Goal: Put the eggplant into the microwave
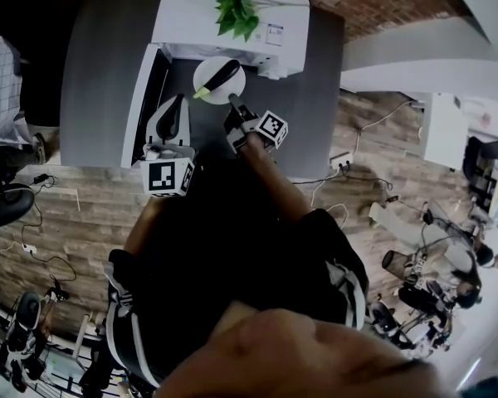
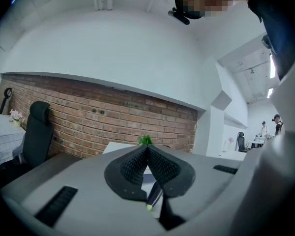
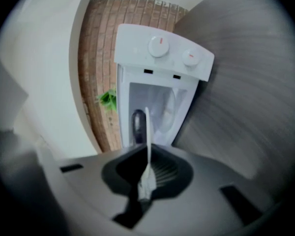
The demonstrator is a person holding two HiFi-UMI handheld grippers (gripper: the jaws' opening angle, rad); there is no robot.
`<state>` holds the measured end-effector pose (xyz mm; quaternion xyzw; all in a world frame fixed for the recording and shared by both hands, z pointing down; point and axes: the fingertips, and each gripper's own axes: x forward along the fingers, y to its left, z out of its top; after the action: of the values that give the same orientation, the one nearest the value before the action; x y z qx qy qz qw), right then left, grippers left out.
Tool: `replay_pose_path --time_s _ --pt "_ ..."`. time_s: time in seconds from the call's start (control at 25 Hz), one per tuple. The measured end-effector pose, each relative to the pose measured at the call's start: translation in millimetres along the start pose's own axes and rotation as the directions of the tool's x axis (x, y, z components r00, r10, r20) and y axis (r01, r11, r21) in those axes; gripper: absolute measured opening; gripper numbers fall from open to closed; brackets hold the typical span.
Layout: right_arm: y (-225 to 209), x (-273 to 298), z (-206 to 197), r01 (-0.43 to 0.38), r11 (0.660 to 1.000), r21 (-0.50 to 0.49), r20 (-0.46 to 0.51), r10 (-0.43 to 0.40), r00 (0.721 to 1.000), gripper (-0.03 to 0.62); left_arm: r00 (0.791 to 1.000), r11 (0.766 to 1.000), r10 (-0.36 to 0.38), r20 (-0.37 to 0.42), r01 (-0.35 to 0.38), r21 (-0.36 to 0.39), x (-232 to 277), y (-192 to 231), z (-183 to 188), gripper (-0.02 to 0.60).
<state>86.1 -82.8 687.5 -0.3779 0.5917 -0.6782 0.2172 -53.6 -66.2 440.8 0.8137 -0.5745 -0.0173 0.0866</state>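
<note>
- The right hand-held gripper (image 1: 231, 99) is closed on the near rim of a white plate (image 1: 209, 69). In the right gripper view the rim runs edge-on between the pads.
- The eggplant (image 1: 222, 75) lies diagonally on the plate, its green stem end towards the person and to the left.
- The plate is held at the mouth of the white microwave (image 1: 191, 15), just in front of the open cavity. Whether its far edge has crossed the threshold cannot be told.
- The microwave door (image 1: 152, 98) is swung open to the left side of the cavity.
- The left hand-held gripper (image 2: 147, 149) is closed with its pad tips touching and nothing clamped between them. It points roughly level and sits just beside the open door. Contact with the door cannot be confirmed.
- In the left gripper view the eggplant shows through the gap below the pads, beyond the jaws and not gripped by them.
- The microwave stands on a grey table (image 1: 108, 56). Its control panel carries two round knobs (image 3: 158, 46).
- A green plant (image 1: 236, 7) rests on top of the microwave.
- A brick wall (image 2: 88, 117) runs behind the table.
</note>
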Motion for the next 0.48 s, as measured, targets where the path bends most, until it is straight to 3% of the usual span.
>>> replay_pose_path --time_s 0.48 --pt "-25 34 12 0.005 1.000 0.004 -0.004 -0.005 1.000 0.040 0.999 1.000 -0.003 -0.038 0.003 -0.010 13 8 -14 0.035"
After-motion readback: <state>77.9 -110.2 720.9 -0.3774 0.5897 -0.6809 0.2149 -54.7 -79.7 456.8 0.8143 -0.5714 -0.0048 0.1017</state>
